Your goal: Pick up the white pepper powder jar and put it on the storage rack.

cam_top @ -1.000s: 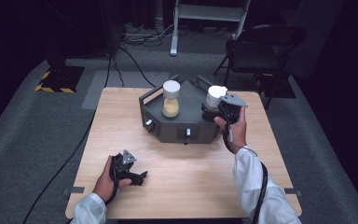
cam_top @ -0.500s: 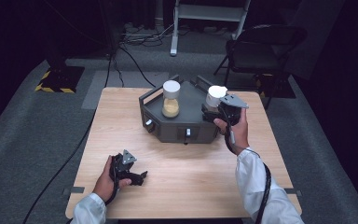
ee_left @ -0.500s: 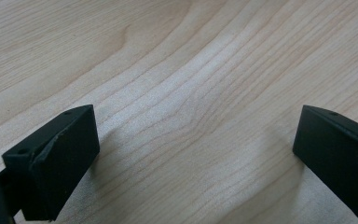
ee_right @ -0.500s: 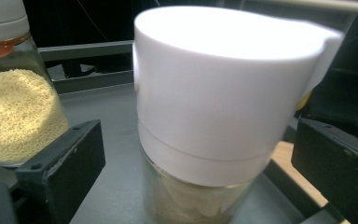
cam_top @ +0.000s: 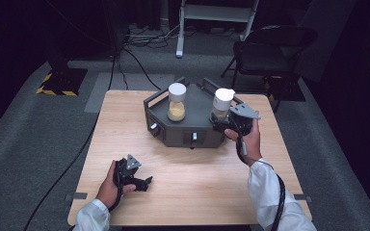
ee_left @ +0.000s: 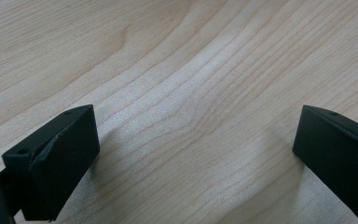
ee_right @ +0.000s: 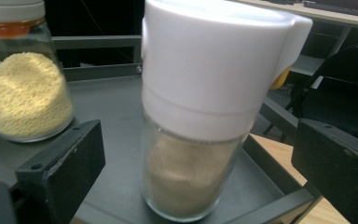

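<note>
A pale wooden table (cam_top: 188,159) stands on a grey carpeted floor (cam_top: 33,144), with a dark folding chair (cam_top: 274,48) behind its far right corner. On the far middle of the table sits a dark grey tray (cam_top: 192,130) with a raised rim and knobs along its front wall. Two glass jars stand upright on the tray, well apart from each other. The left jar (cam_top: 176,102) holds yellow grains and has a white cap. The right jar (cam_top: 221,103) has a tall white lid with a spout and holds a tan powder; it stands near the tray's right edge.

The right gripper (cam_top: 224,126) is held at the tray's right front, just before this jar. In the right gripper view the jar (ee_right: 205,116) stands between the two black jaws, which are spread wide with a clear gap on each side, so they do not touch the glass. The yellow jar (ee_right: 25,74) shows farther off at the left of that view.

The left gripper (cam_top: 142,183) rests low over the near left part of the table, well apart from the tray. In the left gripper view its jaws are wide apart over bare wood (ee_left: 191,93), holding nothing.
</note>
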{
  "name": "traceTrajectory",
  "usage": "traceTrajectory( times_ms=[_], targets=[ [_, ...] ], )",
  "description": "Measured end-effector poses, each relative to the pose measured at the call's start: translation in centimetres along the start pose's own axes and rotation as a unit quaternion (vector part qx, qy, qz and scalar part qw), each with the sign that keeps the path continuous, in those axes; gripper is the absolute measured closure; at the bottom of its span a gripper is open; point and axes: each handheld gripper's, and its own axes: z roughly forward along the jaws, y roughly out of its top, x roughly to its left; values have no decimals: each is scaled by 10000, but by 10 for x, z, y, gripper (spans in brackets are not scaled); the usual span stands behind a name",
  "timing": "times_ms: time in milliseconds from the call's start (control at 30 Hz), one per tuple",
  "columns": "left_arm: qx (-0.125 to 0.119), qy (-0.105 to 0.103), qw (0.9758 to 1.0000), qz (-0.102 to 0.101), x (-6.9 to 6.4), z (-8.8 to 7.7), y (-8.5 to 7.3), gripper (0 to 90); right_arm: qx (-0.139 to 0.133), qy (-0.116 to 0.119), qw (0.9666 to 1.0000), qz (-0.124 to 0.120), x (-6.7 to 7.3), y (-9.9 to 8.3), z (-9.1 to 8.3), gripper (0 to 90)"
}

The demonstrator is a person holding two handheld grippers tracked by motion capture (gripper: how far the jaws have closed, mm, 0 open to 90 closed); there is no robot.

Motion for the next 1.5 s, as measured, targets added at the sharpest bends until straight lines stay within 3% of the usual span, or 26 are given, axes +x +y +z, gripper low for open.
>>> traceTrajectory(
  times_ms=[367, 500, 533, 900, 1233, 1500],
  targets=[
    [-4, -4, 10000, -1, 0, 0, 0, 0, -166, 100, 9991, -390, 3, -22, -19, 26],
    [-4, -2, 10000, -2, 0, 0, 0, 0, -168, 90, 9979, -617, 5, -30, -26, 26],
    [-4, -2, 10000, -2, 0, 0, 0, 0, -176, 9, 9968, -786, 8, -35, -29, 26],
    [0, 0, 10000, -1, 0, 0, 0, 0, -231, 132, 9939, -1070, 8, -55, -42, 26],
    [0, 0, 10000, -8, 0, 0, 0, 0, -98, 349, 9882, -1489, 12, -80, -48, 25],
    [-9, -2, 10000, -11, 0, 0, 0, 0, 97, 441, 9864, -1580, 13, -92, -51, 25]
  ],
)
